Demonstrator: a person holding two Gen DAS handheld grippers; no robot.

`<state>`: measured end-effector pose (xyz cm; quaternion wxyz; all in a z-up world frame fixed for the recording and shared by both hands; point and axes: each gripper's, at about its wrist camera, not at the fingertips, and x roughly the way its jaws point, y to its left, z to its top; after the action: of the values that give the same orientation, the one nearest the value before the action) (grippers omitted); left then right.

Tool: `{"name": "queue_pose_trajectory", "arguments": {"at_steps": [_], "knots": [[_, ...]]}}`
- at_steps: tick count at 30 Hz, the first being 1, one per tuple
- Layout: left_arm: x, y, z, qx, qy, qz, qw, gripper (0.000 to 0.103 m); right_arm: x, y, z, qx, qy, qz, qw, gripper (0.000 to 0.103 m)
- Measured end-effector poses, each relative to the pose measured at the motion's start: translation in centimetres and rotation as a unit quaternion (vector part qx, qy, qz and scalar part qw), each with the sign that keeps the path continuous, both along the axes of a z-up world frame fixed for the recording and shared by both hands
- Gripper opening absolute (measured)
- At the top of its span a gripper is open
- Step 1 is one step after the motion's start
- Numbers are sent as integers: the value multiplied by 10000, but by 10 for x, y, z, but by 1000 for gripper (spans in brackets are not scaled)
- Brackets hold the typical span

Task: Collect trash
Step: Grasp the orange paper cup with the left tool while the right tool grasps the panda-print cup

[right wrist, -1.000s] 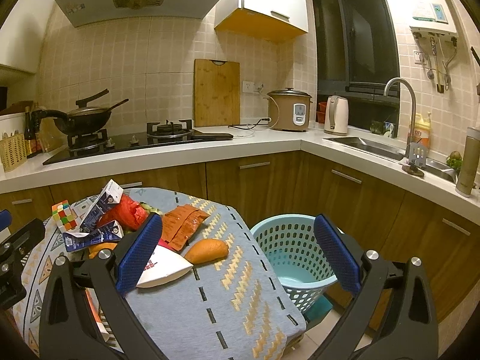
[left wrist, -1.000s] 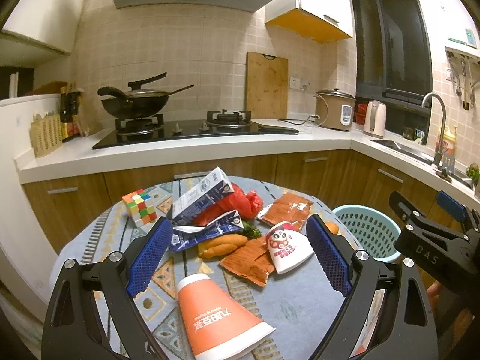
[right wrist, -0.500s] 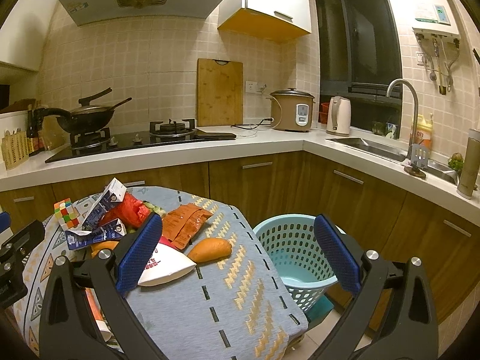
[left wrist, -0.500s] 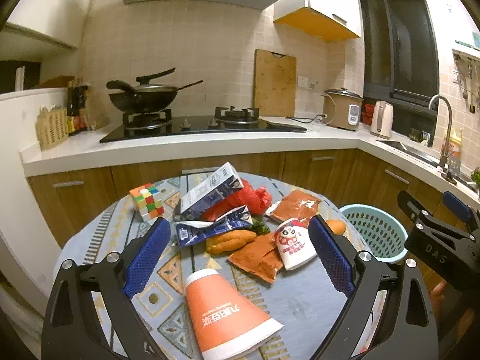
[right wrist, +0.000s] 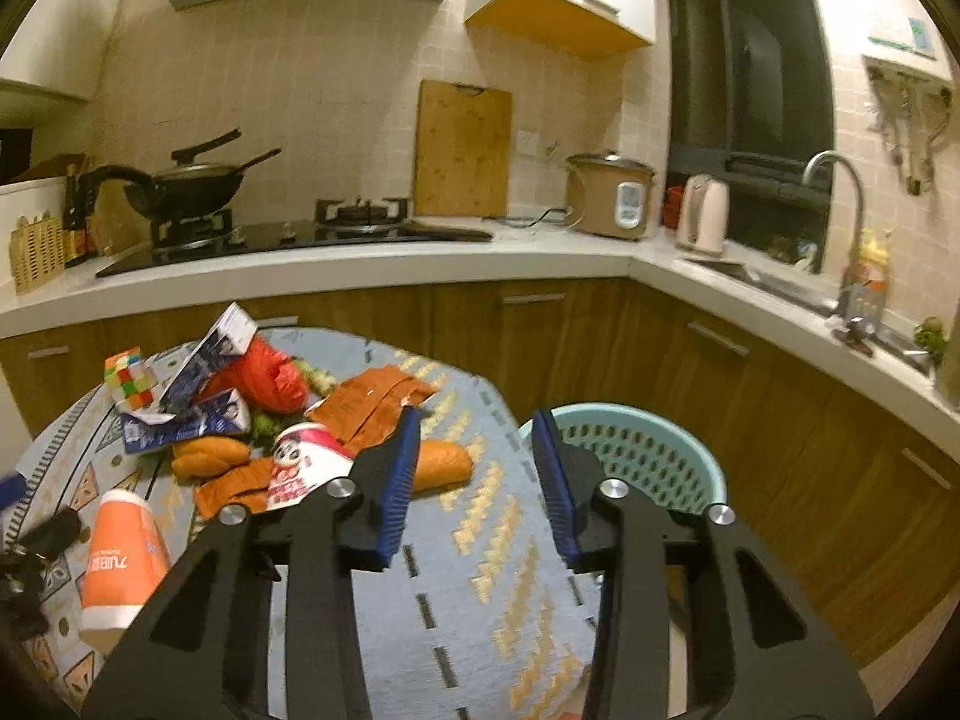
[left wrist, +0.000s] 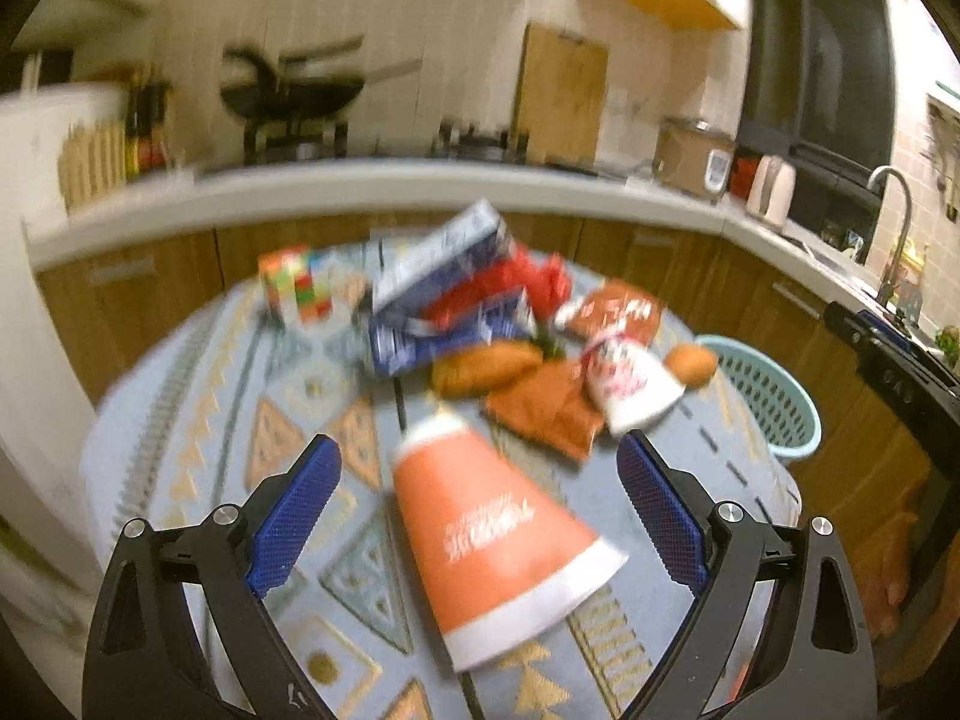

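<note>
Trash lies on a round patterned table: an orange paper cup on its side, a white panda cup, blue milk cartons, a red bag and orange wrappers. My left gripper is open, its jaws either side of the orange cup and just short of it. My right gripper is open and empty, jaws partly closed, above the table edge beside the teal basket. The orange cup also shows in the right wrist view.
A Rubik's cube stands at the table's far left. Sweet potatoes lie among the trash. Wooden cabinets and a white counter with a stove, wok and rice cooker ring the table. A sink is at the right.
My left gripper has dropped and moved forward toward the orange cup; its view is blurred by motion. My right gripper's jaws have narrowed a good deal and it has risen.
</note>
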<state>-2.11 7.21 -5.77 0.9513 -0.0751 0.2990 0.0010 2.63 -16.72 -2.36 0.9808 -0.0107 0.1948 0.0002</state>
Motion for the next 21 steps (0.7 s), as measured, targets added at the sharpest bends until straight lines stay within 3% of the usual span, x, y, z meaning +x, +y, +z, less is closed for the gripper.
{"name": "queue_pose_trajectory", "arguments": {"at_steps": [5, 11, 16, 17, 18, 21], "knots": [[18, 8, -21, -439, 464, 16, 9980, 90, 3, 5, -13, 47, 44, 277, 9996, 34], [36, -4, -46, -362, 900, -36, 9953, 90, 26, 10, -34, 344, 497, 647, 9961, 34], [46, -5, -55, -347, 1105, -15, 9933, 82, 44, 21, -43, 390, 803, 987, 9911, 34], [46, -4, -55, -370, 1091, -17, 9933, 81, 48, 24, -45, 372, 842, 1025, 9905, 38], [46, -3, -55, -381, 1070, -23, 9935, 78, 52, 27, -47, 350, 913, 1078, 9894, 47], [46, 0, -53, -458, 1029, -61, 9936, 72, 62, 35, -52, 363, 1080, 1219, 9860, 55]]}}
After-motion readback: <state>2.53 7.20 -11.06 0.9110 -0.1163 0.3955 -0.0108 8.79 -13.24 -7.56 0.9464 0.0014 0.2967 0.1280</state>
